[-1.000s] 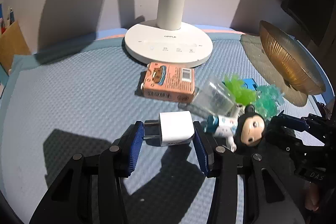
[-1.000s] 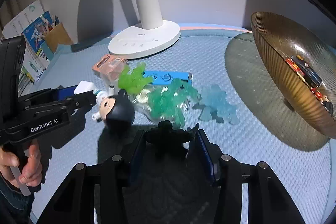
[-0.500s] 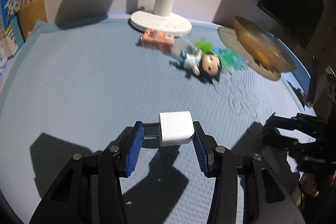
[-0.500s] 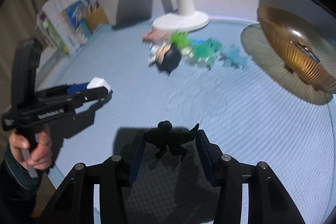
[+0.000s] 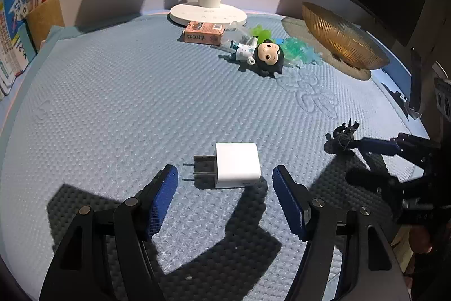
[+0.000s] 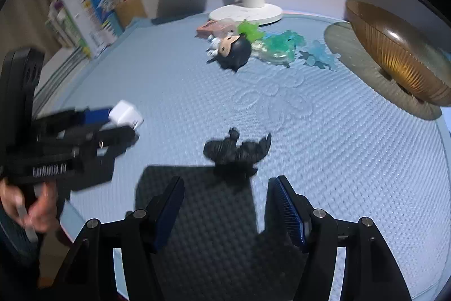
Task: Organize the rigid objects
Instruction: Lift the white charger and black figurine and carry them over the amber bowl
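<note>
both grippers have their jaws spread and hold nothing. the white charger (image 5: 236, 165) lies flat on the blue mat (image 5: 112, 103) near its front edge, just ahead of the left gripper (image 5: 224, 188), long axis across the view, prongs pointing left. the black dinosaur figure (image 6: 236, 153) lies just ahead of the right gripper (image 6: 225, 196), also near the front. two pieces look placed; the doll (image 5: 265, 57), orange box (image 5: 204, 33) and green toys (image 5: 293, 50) wait by the lamp (image 5: 210, 10) at the back edge.
</note>
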`<state>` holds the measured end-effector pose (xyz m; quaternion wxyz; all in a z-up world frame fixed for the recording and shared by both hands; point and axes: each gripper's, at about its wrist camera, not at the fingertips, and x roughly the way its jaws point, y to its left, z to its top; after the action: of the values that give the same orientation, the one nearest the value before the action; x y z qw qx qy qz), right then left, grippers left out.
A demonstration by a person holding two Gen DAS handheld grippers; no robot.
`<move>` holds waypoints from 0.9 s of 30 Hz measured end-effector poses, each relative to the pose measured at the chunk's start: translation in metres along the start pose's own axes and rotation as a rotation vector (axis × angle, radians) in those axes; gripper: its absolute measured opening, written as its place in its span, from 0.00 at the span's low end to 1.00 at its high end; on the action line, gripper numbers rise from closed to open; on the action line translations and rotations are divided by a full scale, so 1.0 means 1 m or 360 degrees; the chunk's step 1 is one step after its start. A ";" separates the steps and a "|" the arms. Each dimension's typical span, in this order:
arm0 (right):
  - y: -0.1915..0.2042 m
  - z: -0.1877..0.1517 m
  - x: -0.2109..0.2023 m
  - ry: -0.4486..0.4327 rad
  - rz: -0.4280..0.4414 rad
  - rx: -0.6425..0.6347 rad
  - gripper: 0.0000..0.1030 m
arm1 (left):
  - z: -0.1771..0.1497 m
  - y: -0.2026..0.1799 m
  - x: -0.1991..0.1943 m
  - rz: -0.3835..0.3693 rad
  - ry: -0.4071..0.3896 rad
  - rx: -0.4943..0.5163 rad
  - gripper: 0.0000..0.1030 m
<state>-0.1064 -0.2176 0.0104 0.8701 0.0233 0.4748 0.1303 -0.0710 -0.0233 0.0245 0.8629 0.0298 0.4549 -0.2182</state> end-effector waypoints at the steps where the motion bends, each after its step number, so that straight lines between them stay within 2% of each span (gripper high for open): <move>1: 0.000 0.003 0.001 -0.0001 -0.0002 0.0020 0.62 | 0.000 -0.001 0.000 0.0011 -0.0001 0.0002 0.66; 7: 0.002 0.015 0.011 -0.0038 -0.0058 0.0137 0.63 | 0.005 -0.008 0.007 0.0083 -0.0007 0.0013 0.65; 12: 0.004 0.013 0.011 -0.0075 -0.0068 0.0140 0.63 | 0.006 -0.014 0.009 0.0126 -0.0025 0.0059 0.46; 14: 0.003 0.013 0.011 -0.0088 -0.0079 0.0161 0.57 | 0.006 -0.013 0.009 0.0135 -0.0040 0.0045 0.41; 16: 0.004 0.012 0.010 -0.0092 -0.0146 0.0152 0.47 | 0.007 -0.012 0.009 0.0131 -0.0045 0.0027 0.41; 19: 0.009 0.010 0.008 -0.0103 -0.0195 0.0097 0.47 | 0.008 -0.016 0.008 0.0124 -0.0057 0.0038 0.41; 22: 0.006 0.010 0.005 -0.0104 -0.0163 0.0102 0.46 | 0.012 -0.024 0.006 0.0115 -0.0074 0.0061 0.41; 27: -0.018 0.016 -0.018 -0.0180 -0.0181 0.0170 0.46 | 0.030 -0.041 0.005 0.0081 -0.0113 0.0116 0.41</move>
<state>-0.0989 -0.2377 0.0305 0.8990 0.0500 0.4317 0.0535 -0.0617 -0.0695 0.0436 0.8821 0.0648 0.4149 -0.2136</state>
